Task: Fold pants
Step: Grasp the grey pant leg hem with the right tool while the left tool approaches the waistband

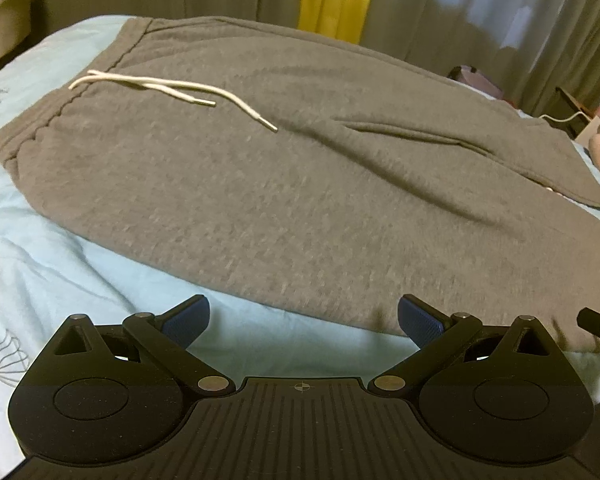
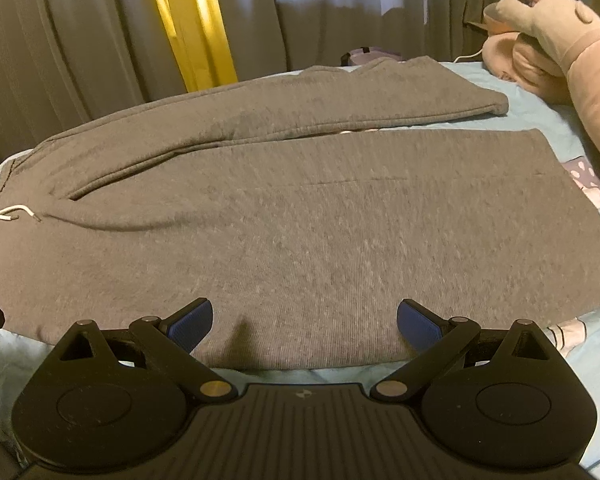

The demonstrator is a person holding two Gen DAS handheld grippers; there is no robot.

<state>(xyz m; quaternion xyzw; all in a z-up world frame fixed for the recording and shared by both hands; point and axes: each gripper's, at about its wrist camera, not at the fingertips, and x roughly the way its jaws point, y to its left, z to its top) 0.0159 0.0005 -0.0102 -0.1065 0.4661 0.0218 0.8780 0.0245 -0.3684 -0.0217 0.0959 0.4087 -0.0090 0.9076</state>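
Pale blue bedding point(image 1: 60, 264) carries the grey sweatpants point(image 2: 300, 232), spread flat, both legs side by side, white drawstring point(image 1: 172, 90) at the waistband. Both grippers hover at the near edge, fingers spread wide and empty: left gripper point(image 1: 303, 322) by the hip, right gripper point(image 2: 305, 324) by the near leg. Pinching only that near edge, then carrying it evenly over the far leg, should keep the fold straight.

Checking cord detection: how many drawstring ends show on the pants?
2. Both lie on the grey pants by the waistband: the shorter drawstring end nearer it, the longer drawstring end further toward the legs. None seems hidden.
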